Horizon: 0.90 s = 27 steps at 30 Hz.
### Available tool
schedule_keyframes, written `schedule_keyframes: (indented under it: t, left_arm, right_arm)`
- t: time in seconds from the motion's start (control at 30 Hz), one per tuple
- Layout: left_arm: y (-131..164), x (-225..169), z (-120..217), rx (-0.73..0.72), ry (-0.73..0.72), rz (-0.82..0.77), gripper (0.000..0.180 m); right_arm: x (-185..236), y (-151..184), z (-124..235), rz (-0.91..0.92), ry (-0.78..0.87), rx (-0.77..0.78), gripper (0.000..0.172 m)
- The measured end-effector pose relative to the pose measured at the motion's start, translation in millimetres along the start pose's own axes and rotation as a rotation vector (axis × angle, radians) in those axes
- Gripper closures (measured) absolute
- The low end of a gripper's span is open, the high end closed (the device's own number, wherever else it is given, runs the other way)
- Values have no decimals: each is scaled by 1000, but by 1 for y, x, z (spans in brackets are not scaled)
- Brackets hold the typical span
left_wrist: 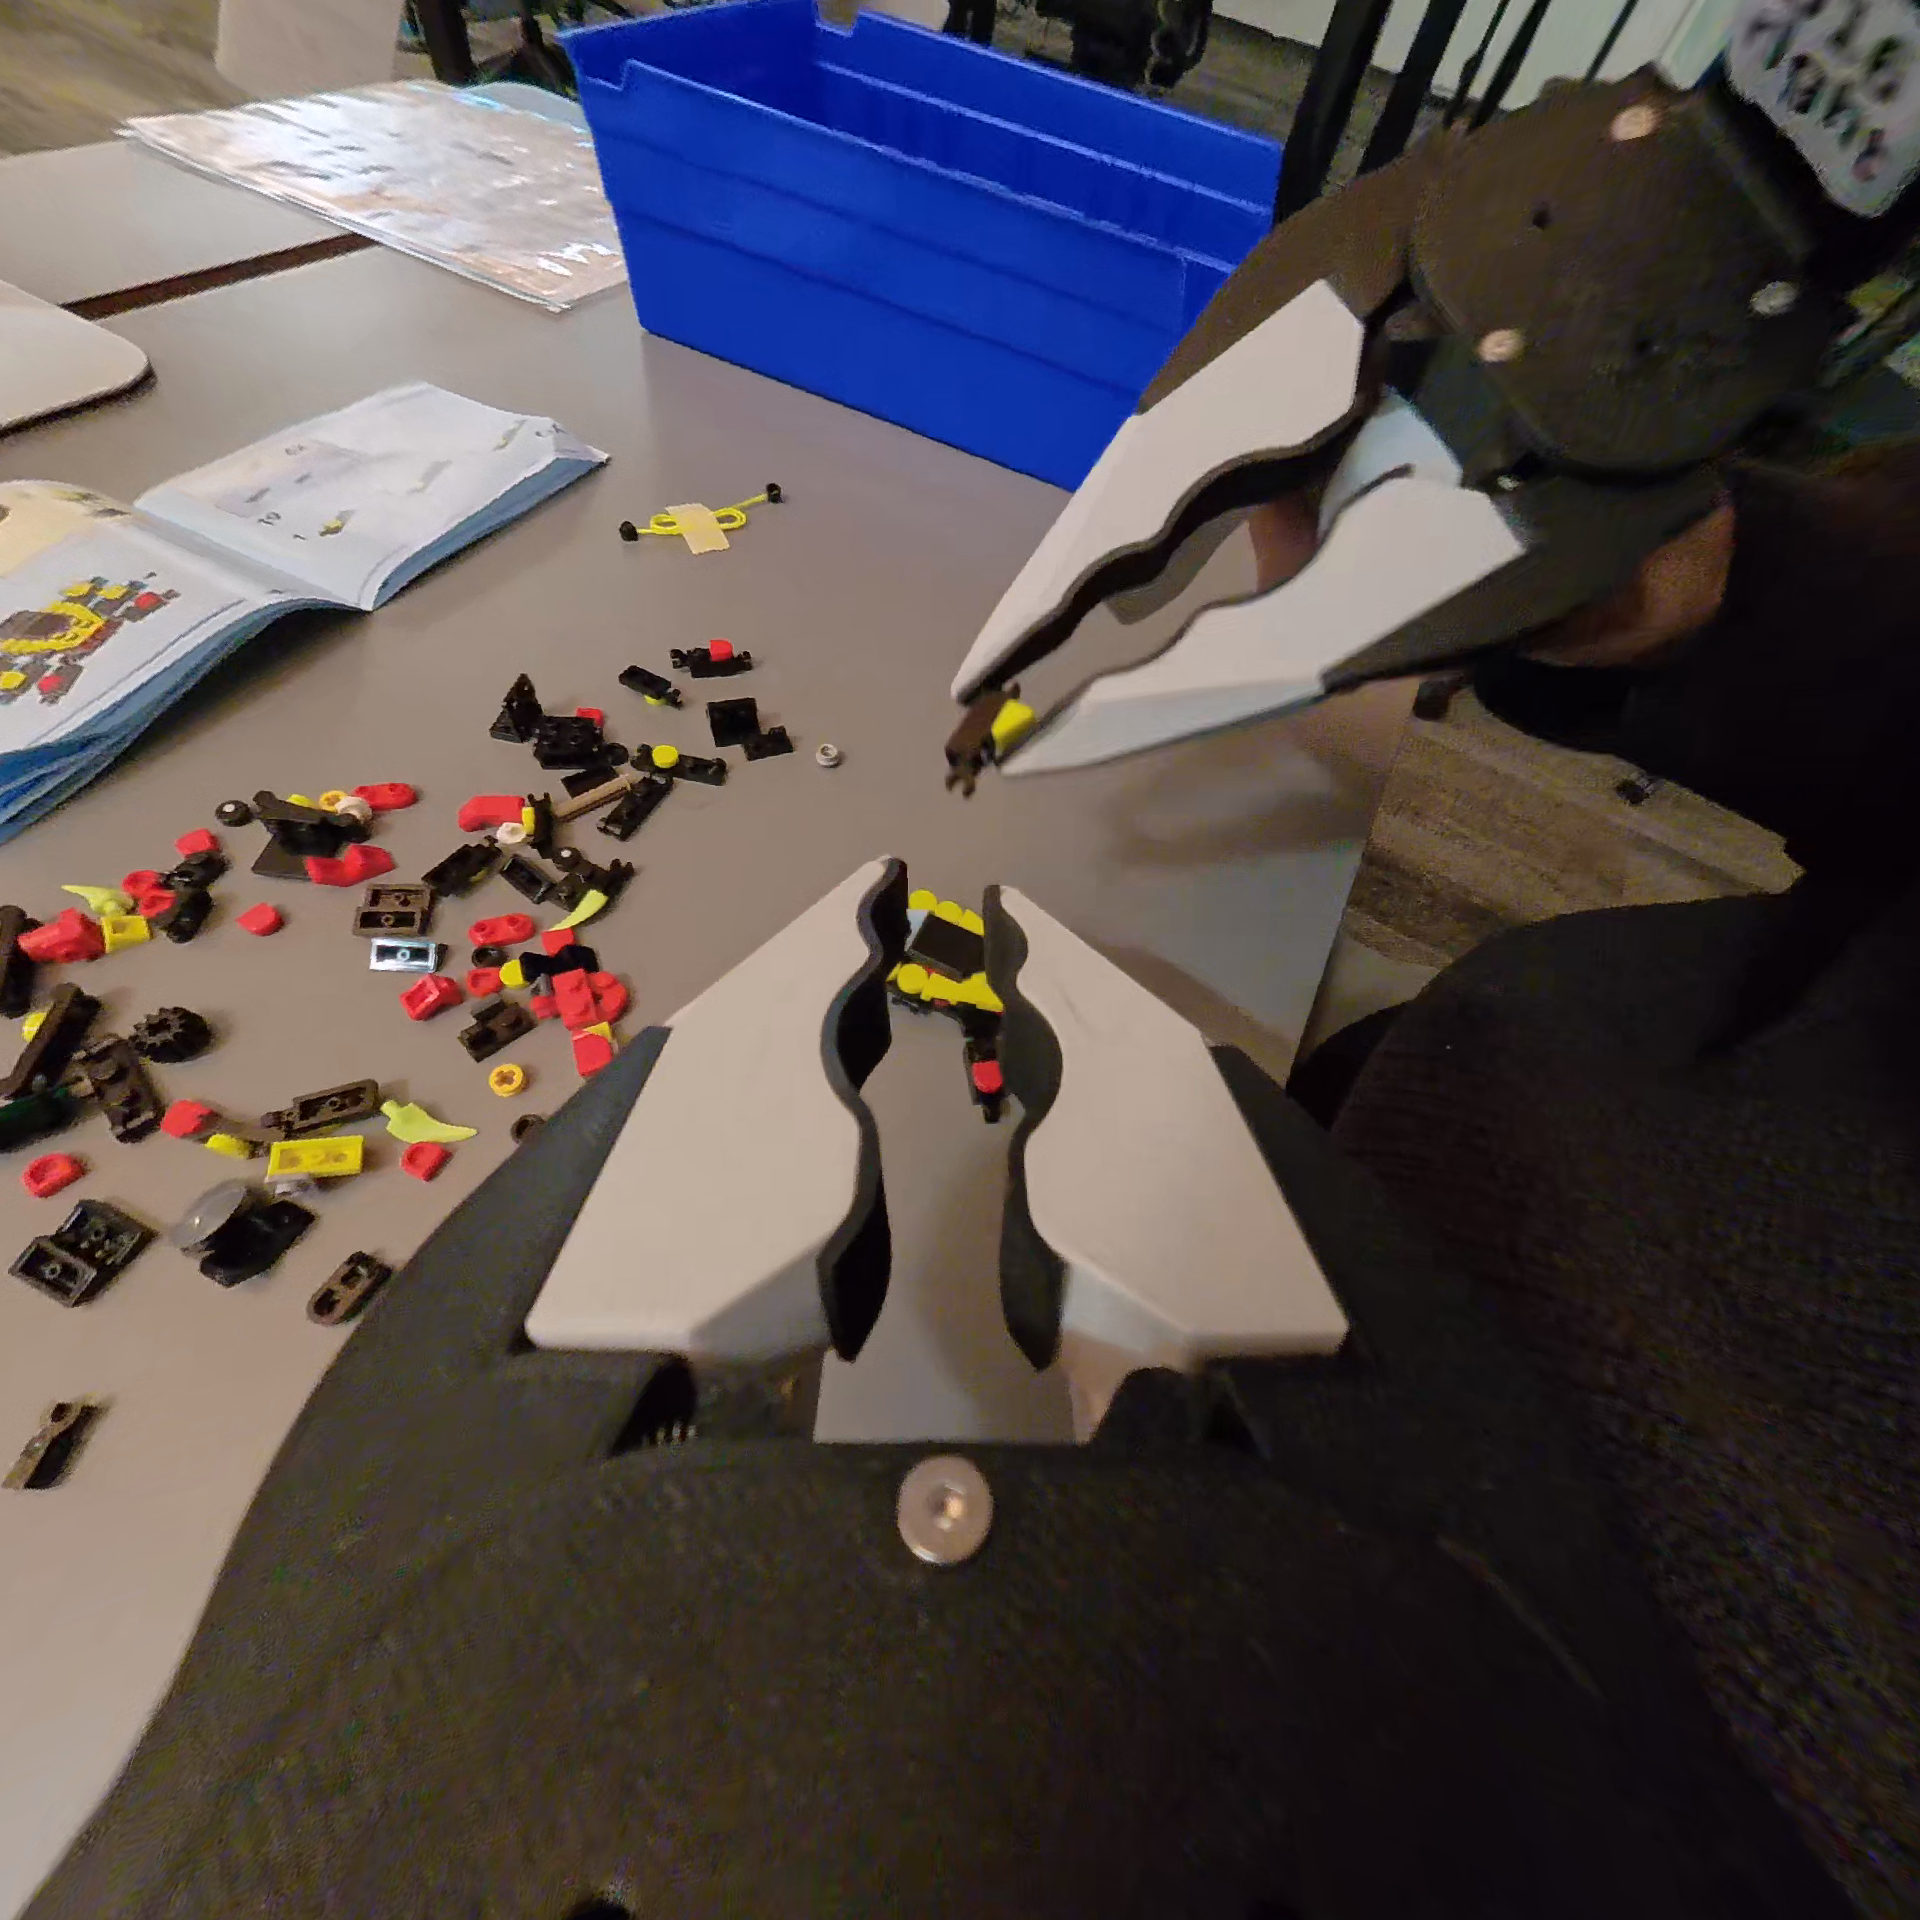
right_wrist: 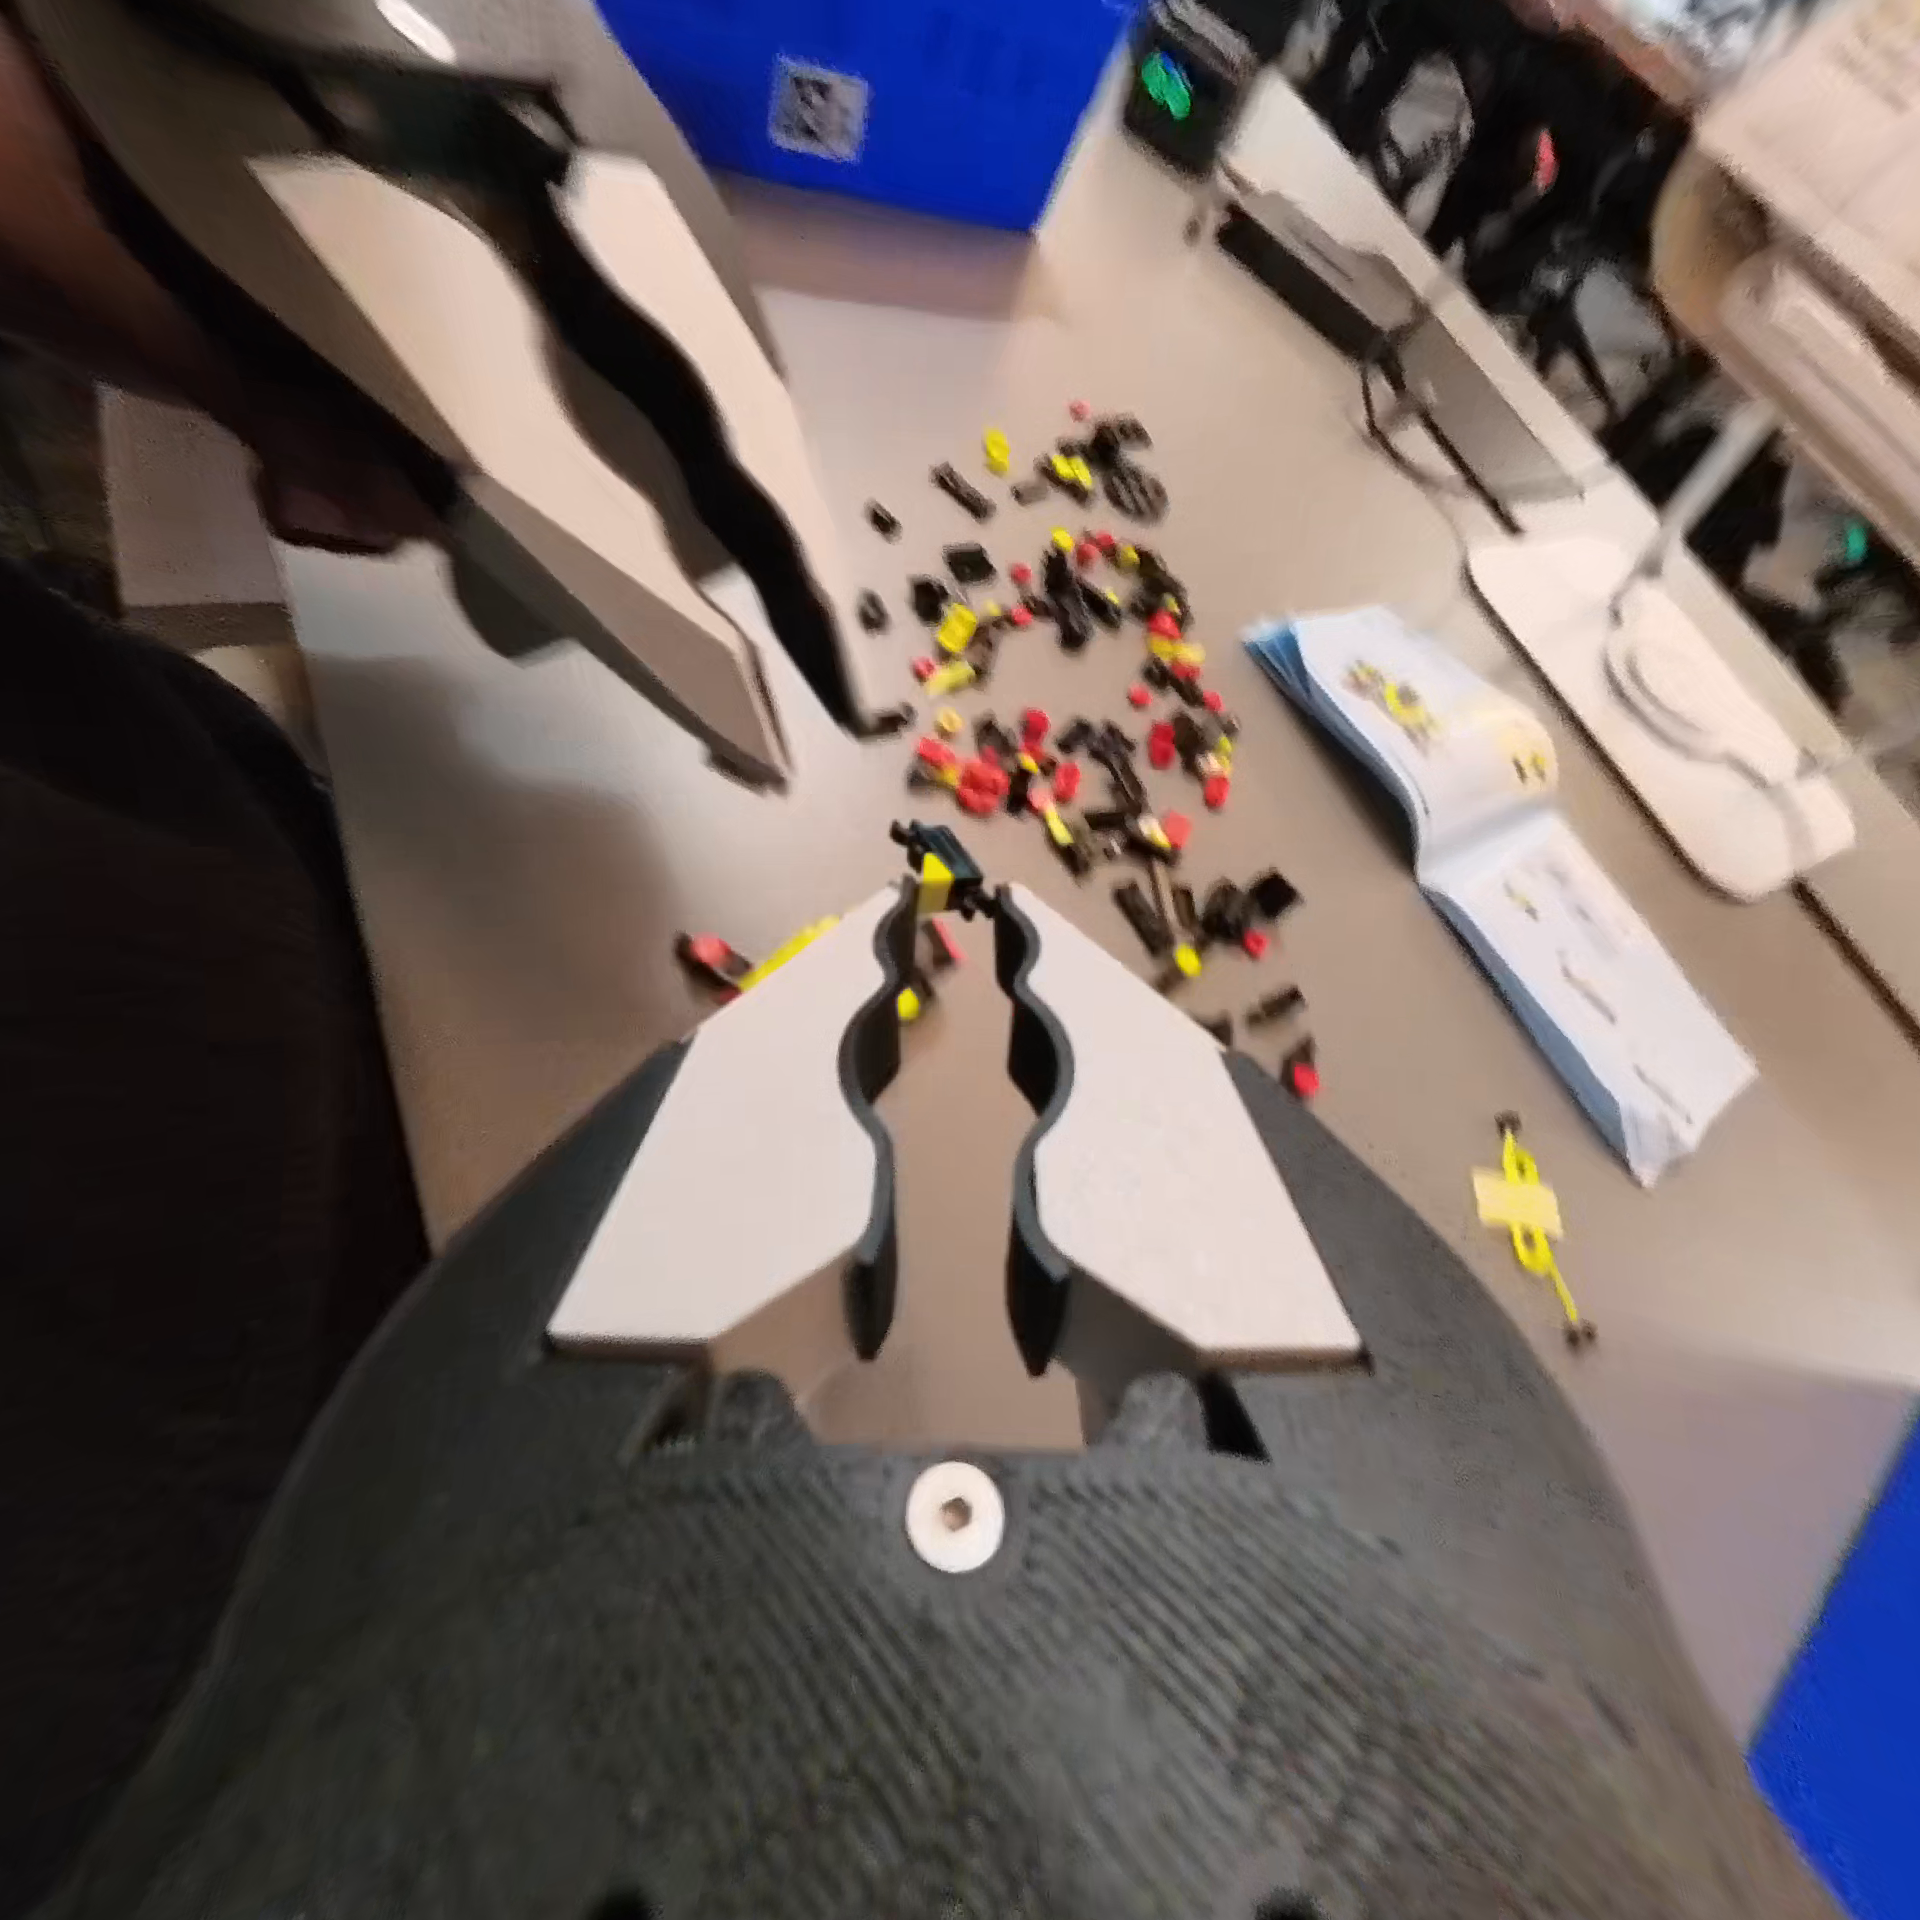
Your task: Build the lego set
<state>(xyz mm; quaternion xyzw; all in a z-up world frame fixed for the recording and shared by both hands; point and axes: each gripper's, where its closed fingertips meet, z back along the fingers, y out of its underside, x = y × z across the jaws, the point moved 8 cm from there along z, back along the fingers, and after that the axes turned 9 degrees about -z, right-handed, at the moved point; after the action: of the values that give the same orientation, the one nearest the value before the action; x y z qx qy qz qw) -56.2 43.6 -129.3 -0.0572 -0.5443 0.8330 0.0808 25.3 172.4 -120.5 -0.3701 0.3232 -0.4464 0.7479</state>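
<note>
Loose red, black and yellow bricks (left_wrist: 343, 956) litter the grey table (left_wrist: 852, 582) at left, below an open booklet (left_wrist: 260, 561). At centre, the left gripper (left_wrist: 940, 894) pinches a yellow-black brick assembly (left_wrist: 945, 961). Upper right, the right gripper (left_wrist: 987, 717) clamps a small black-and-yellow piece (left_wrist: 987, 732) beside the blue bin (left_wrist: 914, 239).

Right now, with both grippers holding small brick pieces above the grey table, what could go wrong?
The right gripper pinches its small black and yellow brick piece only at the fingertips, so it could twist free. The left gripper's yellow and black brick assembly might break apart. Anything dropped near the grey table's edge may roll off.
</note>
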Motion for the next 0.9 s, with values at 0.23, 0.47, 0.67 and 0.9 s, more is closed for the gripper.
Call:
schedule_keyframes:
  t: [0.23, 0.47, 0.67, 0.9]
  left_arm:
    - [3, 1, -2, 0, 43, 42, 169]
    - [2, 4, -2, -31, 40, 52, 180]
    - [4, 6, -2, -26, 39, 64, 180]
    - [5, 5, -4, -19, 53, 60, 179]
  right_arm:
    - [-50, 81, 16, -810, -75, 302, 159]
    - [-60, 98, 25, -969, -73, 272, 159]
    - [-64, 101, 27, -1027, -113, 217, 151]
    - [-68, 96, 34, -876, -107, 220, 141]
